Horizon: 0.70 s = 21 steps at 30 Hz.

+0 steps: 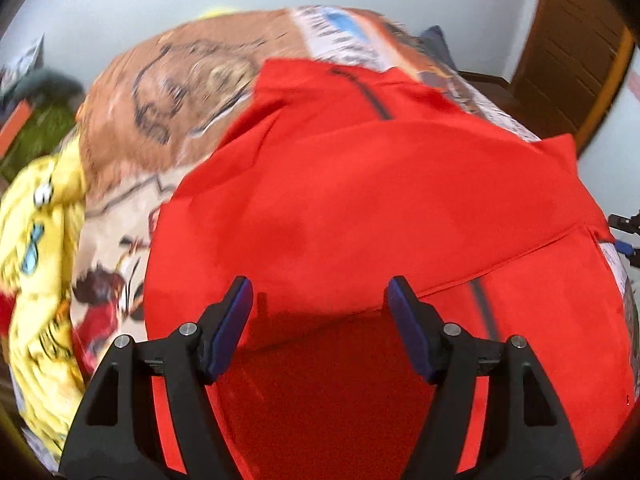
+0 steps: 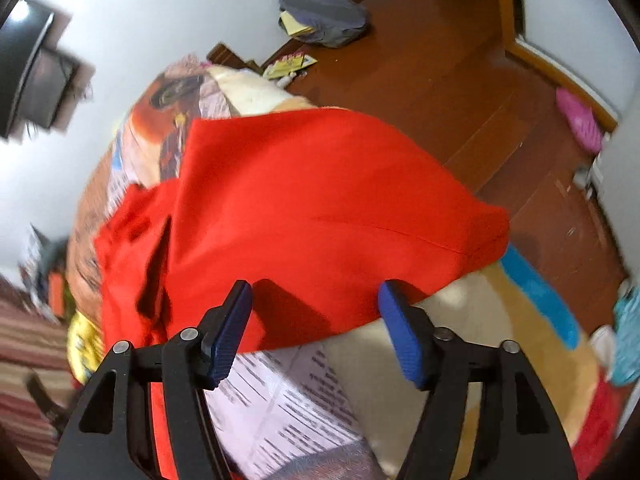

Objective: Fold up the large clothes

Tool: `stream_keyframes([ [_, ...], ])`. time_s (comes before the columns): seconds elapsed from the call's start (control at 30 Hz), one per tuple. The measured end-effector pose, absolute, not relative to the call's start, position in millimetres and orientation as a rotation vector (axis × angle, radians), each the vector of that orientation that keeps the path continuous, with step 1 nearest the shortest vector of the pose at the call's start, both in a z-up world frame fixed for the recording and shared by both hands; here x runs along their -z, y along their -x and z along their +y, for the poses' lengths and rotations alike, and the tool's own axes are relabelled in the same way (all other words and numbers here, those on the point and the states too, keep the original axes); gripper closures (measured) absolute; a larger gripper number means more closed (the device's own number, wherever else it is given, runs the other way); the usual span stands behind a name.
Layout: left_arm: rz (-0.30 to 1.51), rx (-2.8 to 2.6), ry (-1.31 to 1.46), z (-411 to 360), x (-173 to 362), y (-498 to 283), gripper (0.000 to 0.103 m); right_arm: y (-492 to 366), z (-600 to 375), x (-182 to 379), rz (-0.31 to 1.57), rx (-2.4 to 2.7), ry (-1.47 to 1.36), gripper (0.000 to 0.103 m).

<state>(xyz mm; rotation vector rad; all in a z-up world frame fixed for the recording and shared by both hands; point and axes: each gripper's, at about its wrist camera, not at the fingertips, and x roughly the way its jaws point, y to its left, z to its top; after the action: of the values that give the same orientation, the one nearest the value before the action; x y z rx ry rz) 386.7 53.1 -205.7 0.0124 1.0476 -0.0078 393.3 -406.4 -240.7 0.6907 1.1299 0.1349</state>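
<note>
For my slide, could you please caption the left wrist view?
Open left gripper above a red garment spread on a printed bedcover.

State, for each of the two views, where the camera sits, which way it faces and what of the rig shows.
Left wrist: on the left gripper, angled down at the red garment on the printed bedspread; open jaws show.
Right wrist: on the right gripper, angled down at the garment's edge and wooden floor; open jaws show.
Shared: garment, bedspread.

Red garment (image 1: 360, 208): matt smooth cloth. Floor (image 2: 460, 80): glossy wood. Claw pads (image 2: 400, 340): ribbed blue.
</note>
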Motion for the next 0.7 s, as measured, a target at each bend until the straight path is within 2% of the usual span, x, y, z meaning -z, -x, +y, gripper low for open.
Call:
stream_keyframes([
  [0.13,1.060,-0.005,0.055,69.9,215.9,-381.2,0.034,-384.9,-413.7,240.0,1.114,-0.122,-0.797,0.036],
  [0.33,1.049,-0.003,0.057,68.8,218.3,-378.8,0.034,-370.3,-411.3,240.1,1.109,-0.122,-0.772,0.038],
  [0.53,1.034,0.016,0.058,60.5,211.6,-375.1,0.034,-405.3,-412.1,248.2,1.106,-0.051,-0.751,0.035],
  [0.67,1.047,0.016,0.031,57.3,213.9,-375.3,0.034,-430.5,-415.6,248.3,1.097,0.011,-0.702,0.035],
  [0.7,1.046,0.013,0.024,57.0,214.5,-374.9,0.034,-434.9,-416.7,248.1,1.089,0.026,-0.689,0.038],
])
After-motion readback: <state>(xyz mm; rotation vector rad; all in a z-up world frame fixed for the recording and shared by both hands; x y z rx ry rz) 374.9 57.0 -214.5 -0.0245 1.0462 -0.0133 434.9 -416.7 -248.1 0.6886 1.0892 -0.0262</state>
